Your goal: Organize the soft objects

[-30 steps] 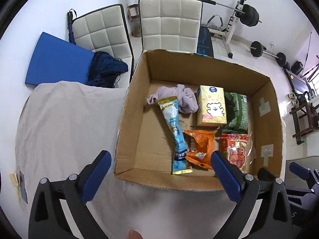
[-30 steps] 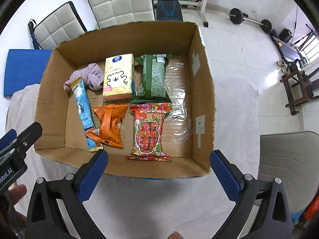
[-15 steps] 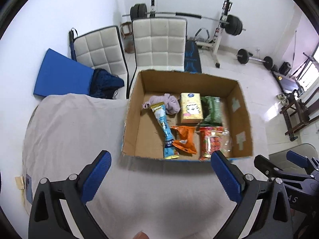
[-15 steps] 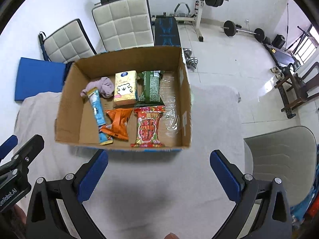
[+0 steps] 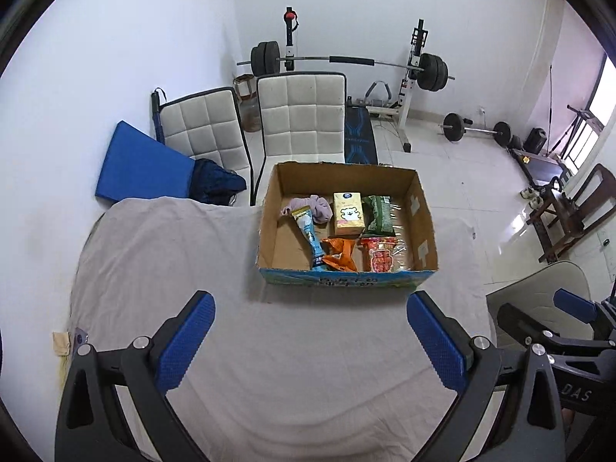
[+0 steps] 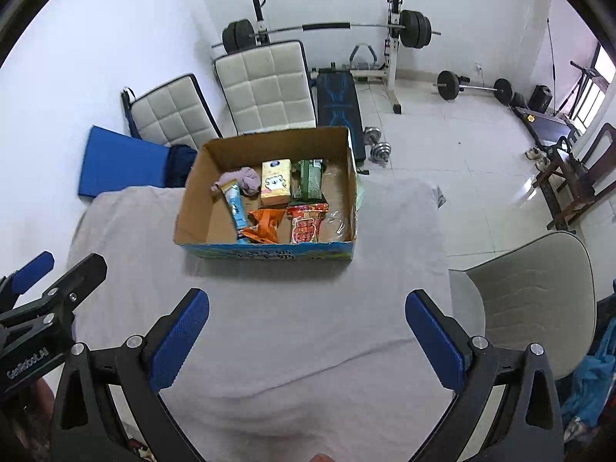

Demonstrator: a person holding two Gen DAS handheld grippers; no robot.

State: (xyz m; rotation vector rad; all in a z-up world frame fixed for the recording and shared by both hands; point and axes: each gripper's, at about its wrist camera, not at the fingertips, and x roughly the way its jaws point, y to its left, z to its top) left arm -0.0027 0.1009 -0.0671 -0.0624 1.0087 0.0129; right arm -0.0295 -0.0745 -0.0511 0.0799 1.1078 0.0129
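Both grippers have pulled back from the cardboard box (image 5: 346, 280), now mid-frame beyond the wide-open left gripper (image 5: 310, 340) and right gripper (image 6: 306, 337), both empty. Inside, the blue packet (image 5: 310, 236) runs lengthwise front to back, beside the lilac cloth (image 5: 317, 208) at the box's upper-left corner.

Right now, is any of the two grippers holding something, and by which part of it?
Nothing is held. The left gripper and the right gripper both have open, empty jaws over the grey cloth; the soft packets lie in the cardboard box.
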